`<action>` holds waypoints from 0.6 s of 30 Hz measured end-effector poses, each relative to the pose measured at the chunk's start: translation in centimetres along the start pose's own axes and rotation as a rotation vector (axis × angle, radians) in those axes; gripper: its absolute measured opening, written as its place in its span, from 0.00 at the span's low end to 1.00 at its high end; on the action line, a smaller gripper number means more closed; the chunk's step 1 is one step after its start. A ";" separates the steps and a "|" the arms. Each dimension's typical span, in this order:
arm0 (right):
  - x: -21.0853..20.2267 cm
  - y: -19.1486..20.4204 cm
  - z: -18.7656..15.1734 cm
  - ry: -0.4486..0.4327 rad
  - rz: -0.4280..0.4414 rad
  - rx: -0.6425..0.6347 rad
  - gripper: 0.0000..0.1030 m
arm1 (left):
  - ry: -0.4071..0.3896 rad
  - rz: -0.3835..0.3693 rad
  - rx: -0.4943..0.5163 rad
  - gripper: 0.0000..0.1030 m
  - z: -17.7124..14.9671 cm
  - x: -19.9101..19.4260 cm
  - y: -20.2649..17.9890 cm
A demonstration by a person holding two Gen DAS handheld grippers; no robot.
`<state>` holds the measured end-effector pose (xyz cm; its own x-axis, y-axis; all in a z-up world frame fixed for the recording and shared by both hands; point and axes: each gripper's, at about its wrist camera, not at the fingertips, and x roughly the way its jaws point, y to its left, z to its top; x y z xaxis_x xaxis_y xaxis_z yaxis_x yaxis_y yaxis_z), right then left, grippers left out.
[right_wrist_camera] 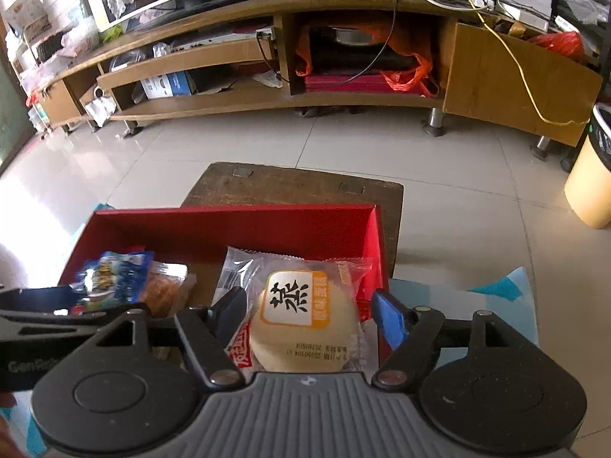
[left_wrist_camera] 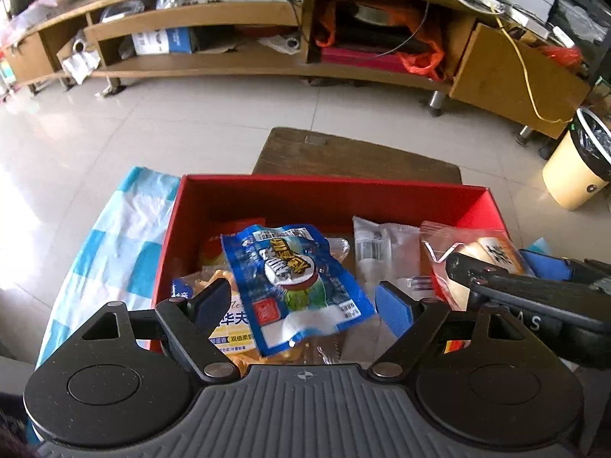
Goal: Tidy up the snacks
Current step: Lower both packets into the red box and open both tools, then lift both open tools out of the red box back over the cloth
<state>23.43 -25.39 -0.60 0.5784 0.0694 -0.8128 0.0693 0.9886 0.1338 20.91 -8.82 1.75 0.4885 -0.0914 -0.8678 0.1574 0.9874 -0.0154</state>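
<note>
A red box (left_wrist_camera: pixel 313 198) (right_wrist_camera: pixel 236 225) stands on a table with a blue-checked cloth (left_wrist_camera: pixel 114 236) and holds several snack packs. My left gripper (left_wrist_camera: pixel 305 305) is open above the box, its fingers either side of a blue snack pouch (left_wrist_camera: pixel 294 278) that lies on other packs. My right gripper (right_wrist_camera: pixel 309 313) is open over the box's right end, with a clear-wrapped round bun (right_wrist_camera: pixel 301 316) between its fingers. The bun also shows in the left wrist view (left_wrist_camera: pixel 481 255), and the blue pouch shows in the right wrist view (right_wrist_camera: pixel 114 278).
A dark wooden stool (left_wrist_camera: pixel 355 156) stands just behind the box. A long wooden TV stand (left_wrist_camera: pixel 267 49) with cluttered shelves runs across the back. A cream waste bin (left_wrist_camera: pixel 576 164) stands on the tiled floor at the right.
</note>
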 end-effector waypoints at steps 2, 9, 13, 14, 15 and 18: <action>-0.5 0.1 0.0 -0.008 -0.004 -0.008 0.67 | -0.011 0.014 0.011 0.87 -0.1 -0.4 -0.3; -2.3 0.6 -0.1 -0.029 0.004 -0.014 0.68 | -0.033 0.033 0.024 0.91 -1.0 -2.1 0.0; -3.5 0.8 -0.3 -0.046 0.014 -0.009 0.70 | -0.056 0.077 0.060 0.91 -1.7 -3.0 -0.5; -3.6 0.8 -0.4 -0.047 0.020 -0.005 0.71 | -0.060 0.081 0.065 0.92 -1.9 -3.2 -0.5; -3.7 0.8 -0.5 -0.043 0.030 -0.001 0.72 | -0.064 0.084 0.068 0.92 -2.1 -3.4 -0.6; -3.7 0.9 -1.0 -0.025 0.067 0.018 0.73 | -0.072 0.093 0.066 0.93 -2.6 -4.0 -0.3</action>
<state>20.56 -24.60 1.98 0.6020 0.1322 -0.7875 0.0439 0.9792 0.1979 16.67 -8.41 3.94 0.5640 -0.0110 -0.8257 0.1634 0.9816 0.0986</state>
